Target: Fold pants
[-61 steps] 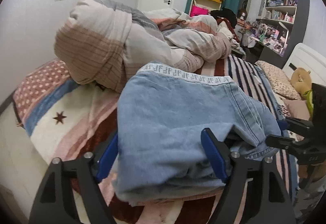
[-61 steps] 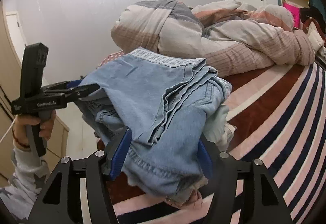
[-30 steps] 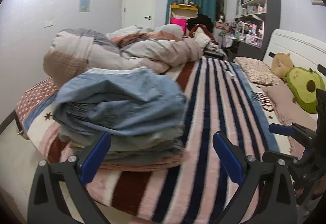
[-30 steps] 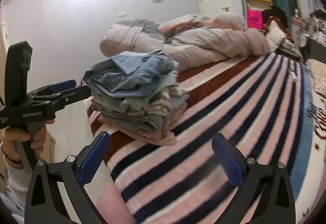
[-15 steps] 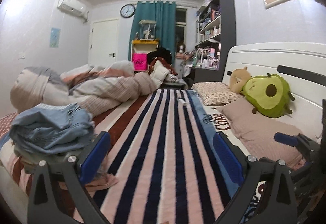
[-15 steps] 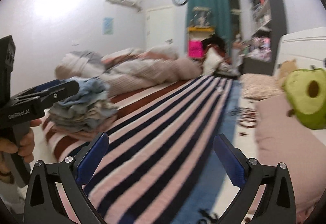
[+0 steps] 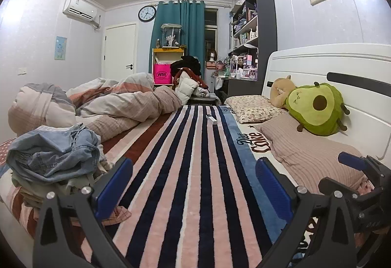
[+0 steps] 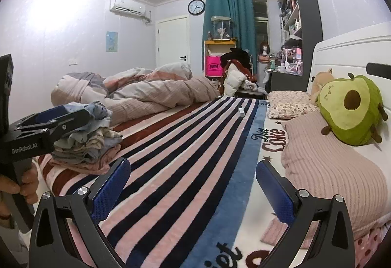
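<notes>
I have both tools held over the striped blanket point(image 7: 195, 170) on the bed, pointing toward the far wall. My left hand-held gripper point(image 7: 194, 185) has its blue pads spread wide apart with nothing between them; the right hand-held gripper point(image 8: 193, 185) is likewise spread and holds nothing. The folded denim pants point(image 7: 53, 153) sit on top of a stack of clothes point(image 8: 85, 143) near the bed's left edge, just in front of the rumpled duvet point(image 7: 97, 102). In the right wrist view my left tool partly covers that stack. An avocado plush point(image 8: 352, 109) leans against the headboard, above the pink pillow point(image 7: 310, 153).
</notes>
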Demonstrator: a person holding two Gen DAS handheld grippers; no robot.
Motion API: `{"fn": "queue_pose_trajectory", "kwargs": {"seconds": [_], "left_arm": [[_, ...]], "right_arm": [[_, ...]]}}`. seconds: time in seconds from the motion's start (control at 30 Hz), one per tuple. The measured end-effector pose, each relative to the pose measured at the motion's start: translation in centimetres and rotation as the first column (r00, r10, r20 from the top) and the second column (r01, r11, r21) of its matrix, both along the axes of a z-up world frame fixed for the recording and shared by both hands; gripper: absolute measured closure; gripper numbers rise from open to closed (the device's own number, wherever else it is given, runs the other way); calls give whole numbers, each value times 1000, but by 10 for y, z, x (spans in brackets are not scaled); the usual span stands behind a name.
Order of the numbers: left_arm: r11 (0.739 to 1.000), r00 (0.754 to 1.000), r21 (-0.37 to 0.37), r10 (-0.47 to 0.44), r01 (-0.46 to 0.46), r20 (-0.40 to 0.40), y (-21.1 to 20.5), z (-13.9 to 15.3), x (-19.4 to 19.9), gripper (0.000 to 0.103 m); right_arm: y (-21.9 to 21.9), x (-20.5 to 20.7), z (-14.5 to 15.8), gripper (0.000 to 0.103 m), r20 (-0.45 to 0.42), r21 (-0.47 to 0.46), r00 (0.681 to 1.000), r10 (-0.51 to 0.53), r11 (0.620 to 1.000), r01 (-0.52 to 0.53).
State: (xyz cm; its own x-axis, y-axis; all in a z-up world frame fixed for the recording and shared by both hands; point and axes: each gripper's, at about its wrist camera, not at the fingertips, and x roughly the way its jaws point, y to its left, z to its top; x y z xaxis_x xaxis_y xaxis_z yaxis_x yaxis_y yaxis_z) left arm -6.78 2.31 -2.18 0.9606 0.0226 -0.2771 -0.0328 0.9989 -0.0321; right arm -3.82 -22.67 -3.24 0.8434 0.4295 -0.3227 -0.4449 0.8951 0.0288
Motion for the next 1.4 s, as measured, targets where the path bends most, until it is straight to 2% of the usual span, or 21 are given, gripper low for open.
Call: {"fn": "queue_pose_trajectory", "kwargs": {"seconds": [1.4], "left_arm": [[1000,1000,-4,-7,7,0,-3,-7,-1,1]], "right_arm": [[-18,-4,1,1,5,15,1000,-17,1000,17]]}}
